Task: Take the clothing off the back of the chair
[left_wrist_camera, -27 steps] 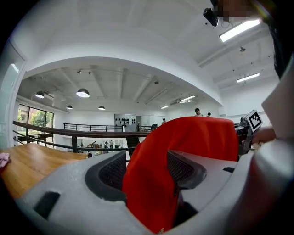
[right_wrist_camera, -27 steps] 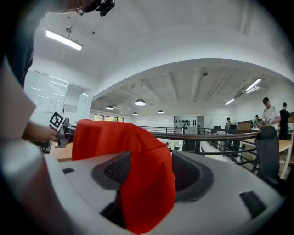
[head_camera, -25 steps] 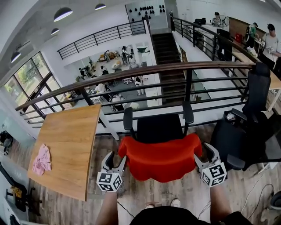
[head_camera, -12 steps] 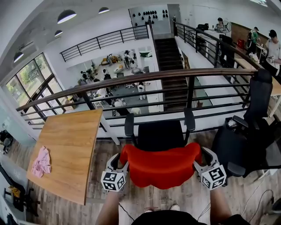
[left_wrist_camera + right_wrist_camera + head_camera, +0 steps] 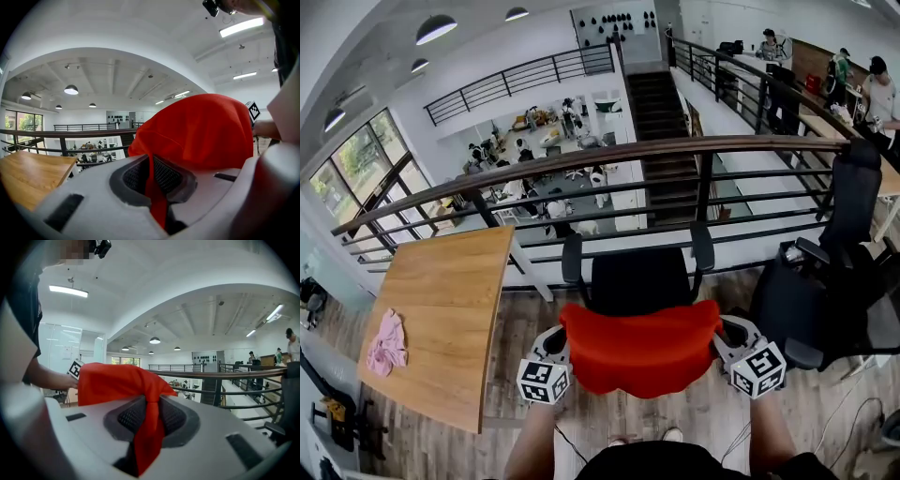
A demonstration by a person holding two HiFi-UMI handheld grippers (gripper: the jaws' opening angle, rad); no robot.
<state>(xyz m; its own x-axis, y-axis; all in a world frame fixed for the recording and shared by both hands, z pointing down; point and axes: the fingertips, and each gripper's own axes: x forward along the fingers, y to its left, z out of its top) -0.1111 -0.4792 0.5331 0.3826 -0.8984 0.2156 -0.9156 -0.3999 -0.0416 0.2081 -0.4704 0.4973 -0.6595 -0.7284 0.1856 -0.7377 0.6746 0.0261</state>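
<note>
Left tool point(image 5: 151, 177), right tool point(image 5: 147, 420) just closed on clothing point(image 5: 642, 349)

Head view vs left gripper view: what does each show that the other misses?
Head view only: the black chair under the red garment, and a pink cloth on the table. Left gripper view only: the left gripper's grip itself. Its fingers, which have just been closing, pinch a fold of the garment. Both: the garment, the table and the railing.
</note>
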